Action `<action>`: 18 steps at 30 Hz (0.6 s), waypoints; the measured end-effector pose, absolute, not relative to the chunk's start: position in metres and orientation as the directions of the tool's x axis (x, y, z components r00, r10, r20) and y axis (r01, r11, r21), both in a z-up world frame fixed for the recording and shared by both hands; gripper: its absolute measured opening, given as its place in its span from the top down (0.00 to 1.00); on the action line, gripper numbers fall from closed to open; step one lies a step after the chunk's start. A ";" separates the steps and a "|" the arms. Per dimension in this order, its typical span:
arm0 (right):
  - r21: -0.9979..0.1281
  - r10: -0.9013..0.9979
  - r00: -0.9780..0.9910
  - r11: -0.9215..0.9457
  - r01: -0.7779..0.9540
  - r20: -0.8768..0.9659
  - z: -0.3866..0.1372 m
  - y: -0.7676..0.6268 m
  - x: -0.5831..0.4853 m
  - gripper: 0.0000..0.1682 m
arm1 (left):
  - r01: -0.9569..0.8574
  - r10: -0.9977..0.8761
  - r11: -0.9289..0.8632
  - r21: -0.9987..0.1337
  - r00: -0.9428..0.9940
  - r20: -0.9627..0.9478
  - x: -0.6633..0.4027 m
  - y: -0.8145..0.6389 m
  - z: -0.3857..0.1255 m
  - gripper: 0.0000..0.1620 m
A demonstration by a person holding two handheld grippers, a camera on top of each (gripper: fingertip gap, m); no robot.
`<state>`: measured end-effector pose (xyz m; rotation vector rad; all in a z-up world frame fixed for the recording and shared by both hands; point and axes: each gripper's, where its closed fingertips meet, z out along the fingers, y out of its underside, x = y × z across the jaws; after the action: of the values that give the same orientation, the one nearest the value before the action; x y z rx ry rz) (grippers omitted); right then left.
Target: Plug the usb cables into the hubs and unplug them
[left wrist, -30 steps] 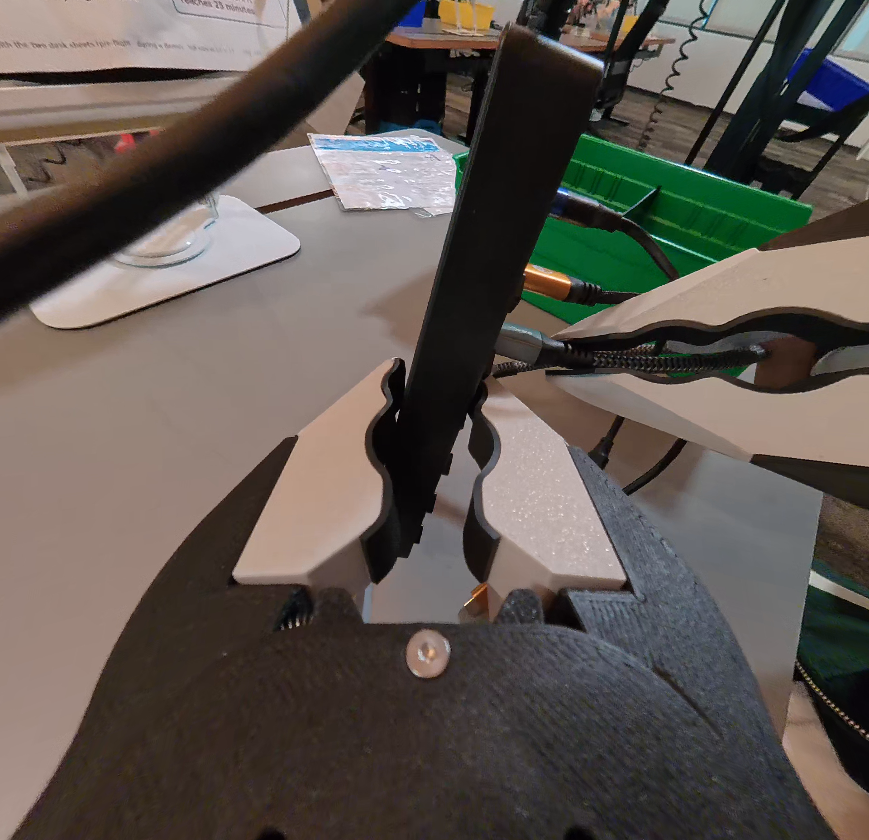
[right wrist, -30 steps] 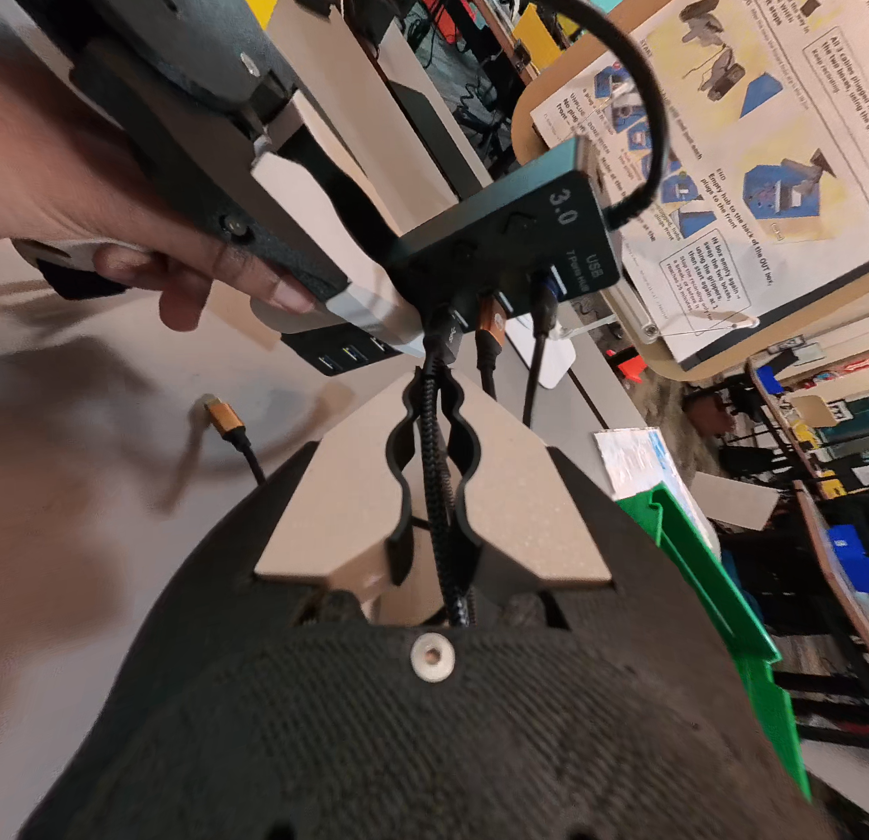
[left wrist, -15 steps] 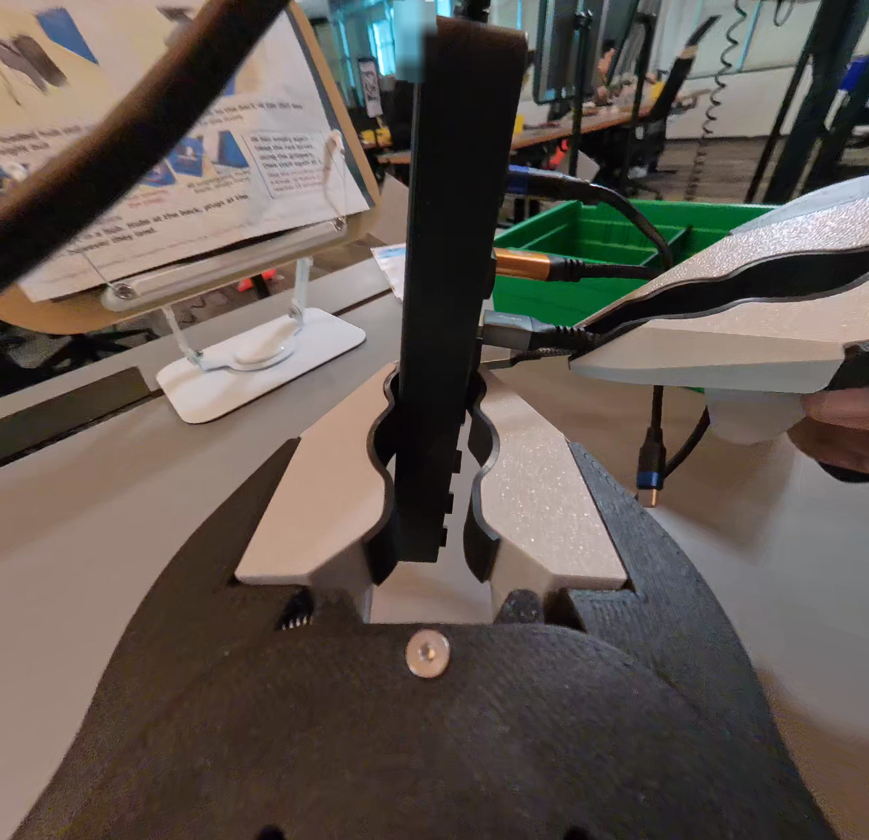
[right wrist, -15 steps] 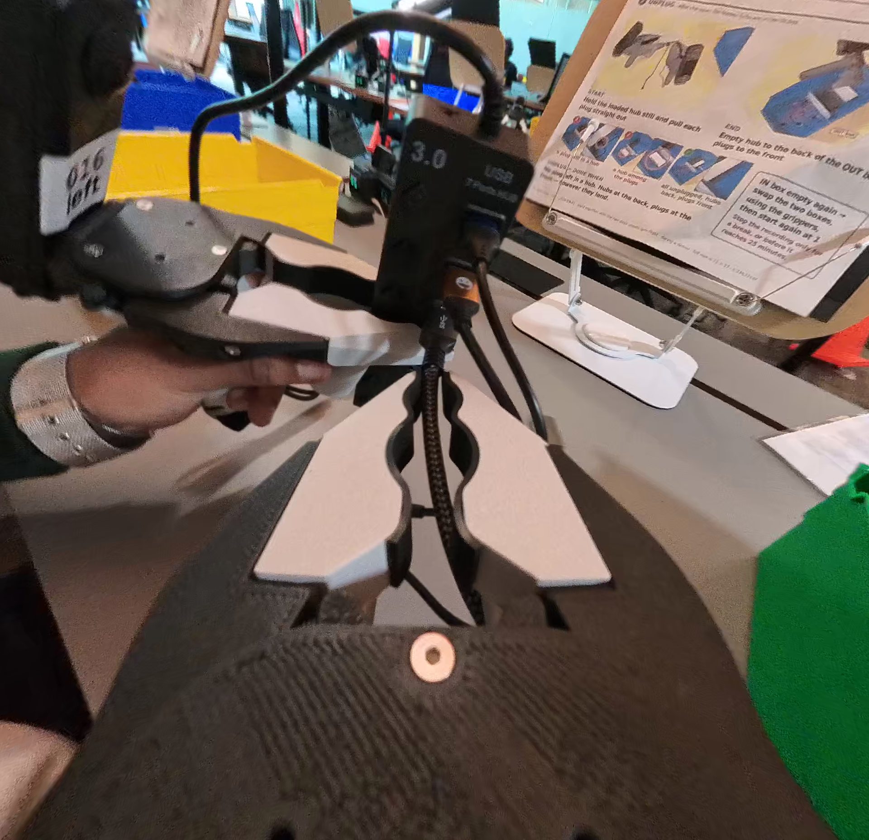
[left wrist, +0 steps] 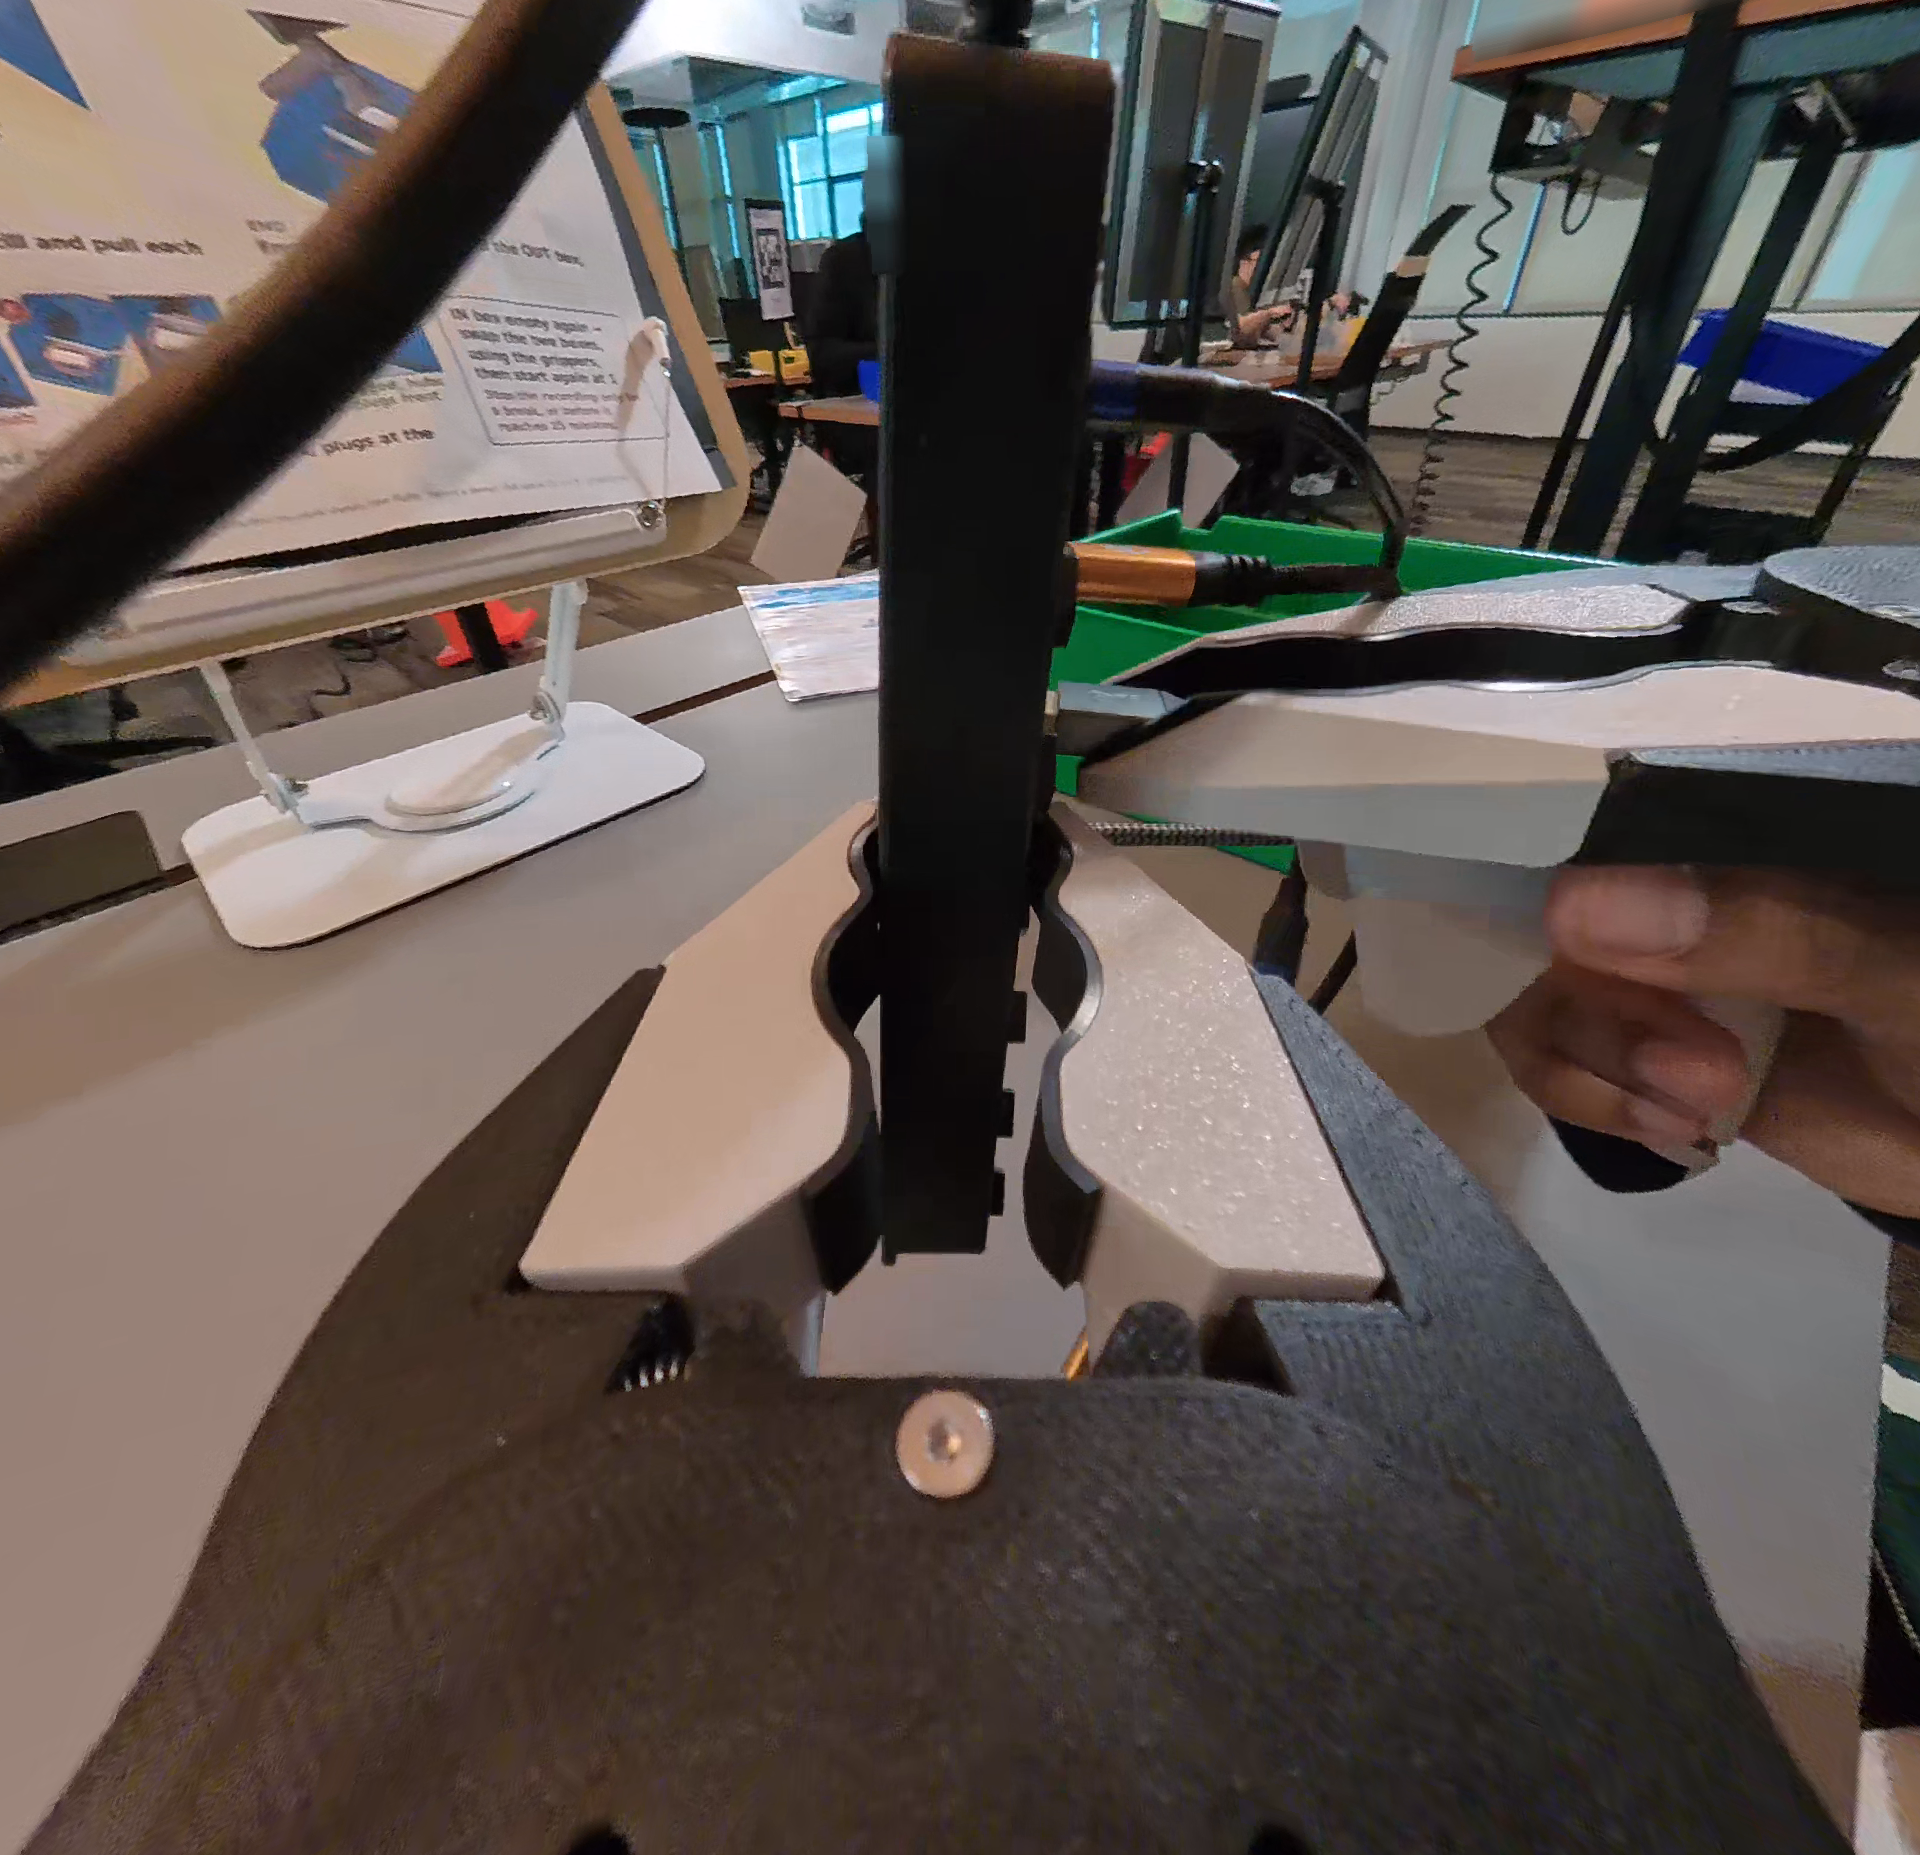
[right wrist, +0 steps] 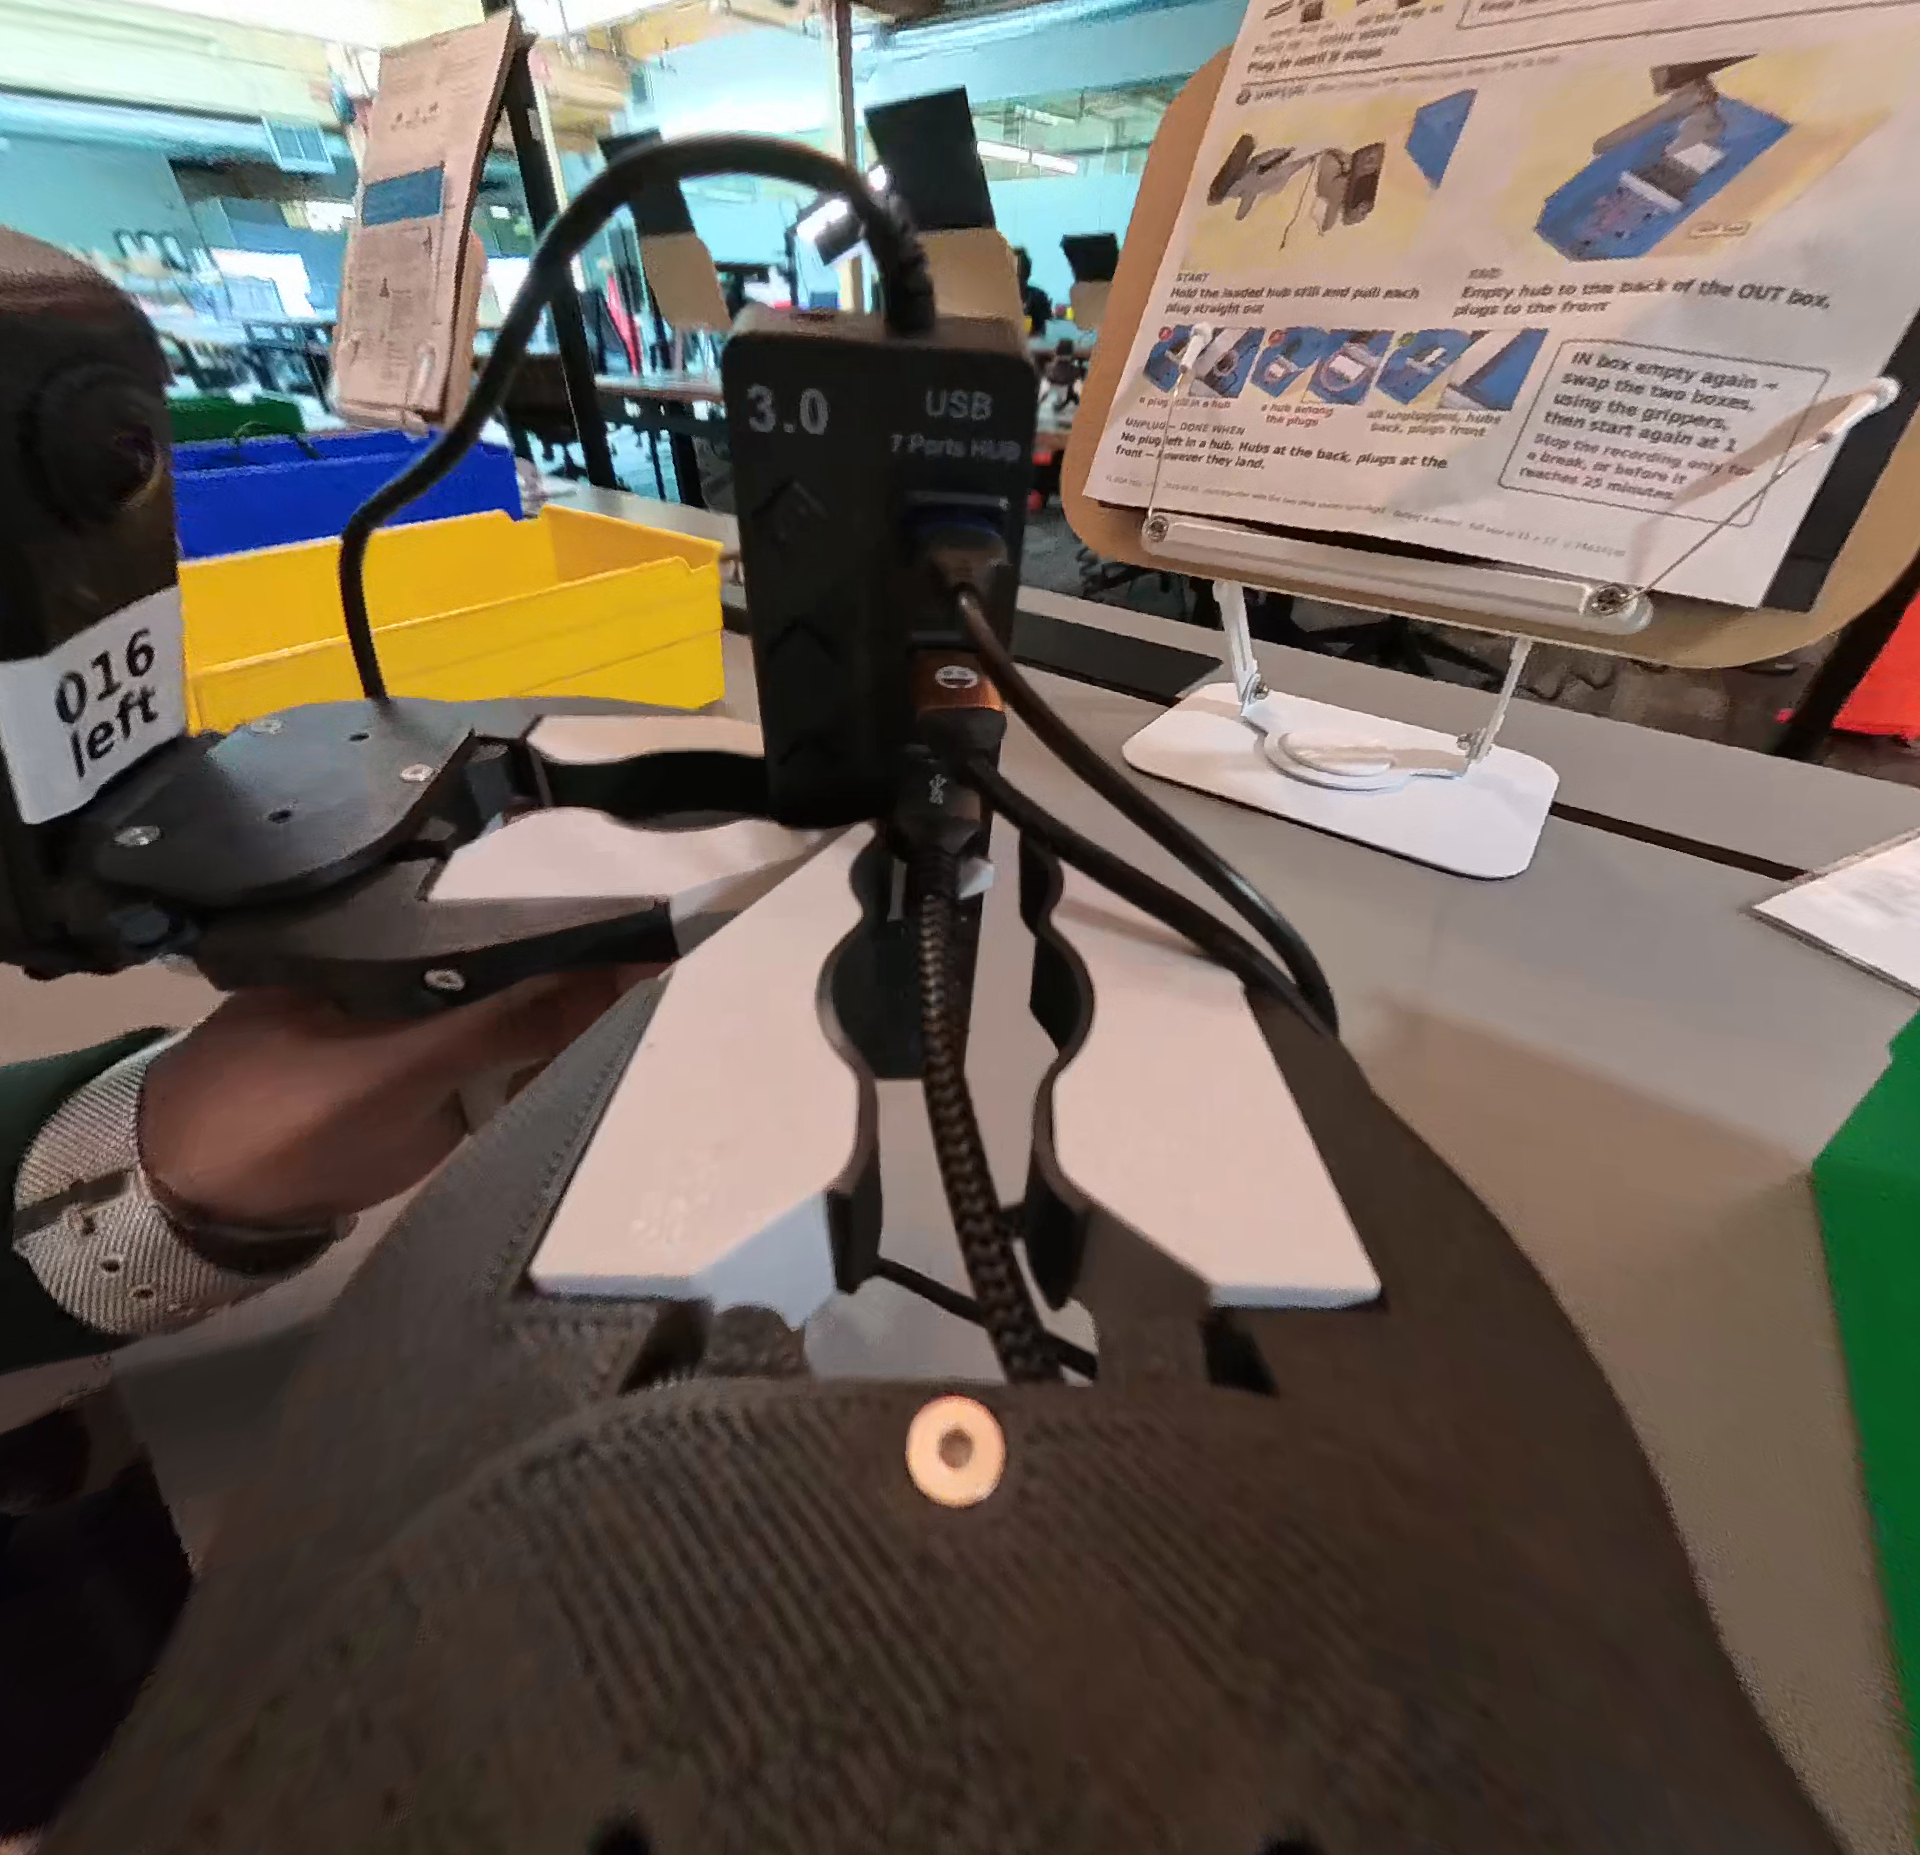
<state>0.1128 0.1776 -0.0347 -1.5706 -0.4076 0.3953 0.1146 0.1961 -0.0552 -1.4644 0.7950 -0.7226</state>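
Note:
A black USB hub [left wrist: 987,455] stands upright; it also shows face on in the right wrist view [right wrist: 831,579]. My left gripper [left wrist: 961,839] is shut on its lower end and shows from the left in the right wrist view [right wrist: 727,797]. Three plugs sit in the hub: a black one [right wrist: 961,548] on top, an orange one [right wrist: 956,688], and a dark plug [right wrist: 940,797] on a braided cable [right wrist: 951,1026]. My right gripper [right wrist: 951,849] is open, its jaws slightly apart on either side of the braided cable just behind that plug. It enters the left wrist view from the right [left wrist: 1107,730].
A green bin [left wrist: 1299,548] stands behind the hub and at the right [right wrist: 1870,1390]. A yellow bin [right wrist: 447,600] and a blue bin [right wrist: 312,475] stand at the far left. An instruction sheet on a white stand [right wrist: 1340,766] is at the back. The hub's own cable [right wrist: 623,174] loops overhead.
Both grippers have swung the hub upright and level. The right jaws, shut on the braided cable before, have parted from it. The plug stays in the hub.

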 end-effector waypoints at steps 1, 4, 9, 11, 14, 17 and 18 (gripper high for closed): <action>-1.000 0.497 0.868 -0.021 0.000 -0.010 -0.032 0.176 0.113 0.87 | -0.046 -0.829 -0.012 -0.999 0.559 -0.016 0.116 0.195 -0.055 0.85; -1.000 0.518 0.855 -0.021 0.011 -0.001 -0.032 0.176 0.111 0.91 | -0.047 -0.833 -0.021 -0.999 0.553 -0.009 0.115 0.197 -0.056 0.85; -0.996 0.542 0.840 -0.059 0.060 0.019 -0.037 0.178 0.109 0.91 | 0.016 -0.783 -0.176 -0.984 0.604 0.150 0.105 0.214 -0.061 0.84; -0.998 0.562 0.826 -0.020 0.056 0.035 -0.023 0.166 0.108 0.91 | 0.218 -0.627 -0.326 -0.920 0.678 0.383 0.052 0.268 -0.063 0.85; -0.981 0.482 0.858 0.018 0.192 0.177 -0.021 0.167 0.122 0.91 | 0.266 -0.611 -0.291 -0.919 0.687 0.393 -0.005 0.286 -0.048 0.86; -0.995 0.580 0.809 0.024 0.101 0.096 -0.017 0.165 0.110 0.91 | 0.247 -0.621 -0.245 -0.938 0.703 0.347 -0.010 0.283 -0.042 0.85; -0.995 0.593 0.800 0.027 0.094 0.092 -0.014 0.164 0.107 0.91 | 0.249 -0.624 -0.245 -0.937 0.699 0.349 -0.009 0.284 -0.043 0.85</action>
<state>0.1072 0.1637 -0.0139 -1.5158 -0.5763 0.4200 -0.0094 0.2841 -0.0426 -1.6232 0.3113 -0.8442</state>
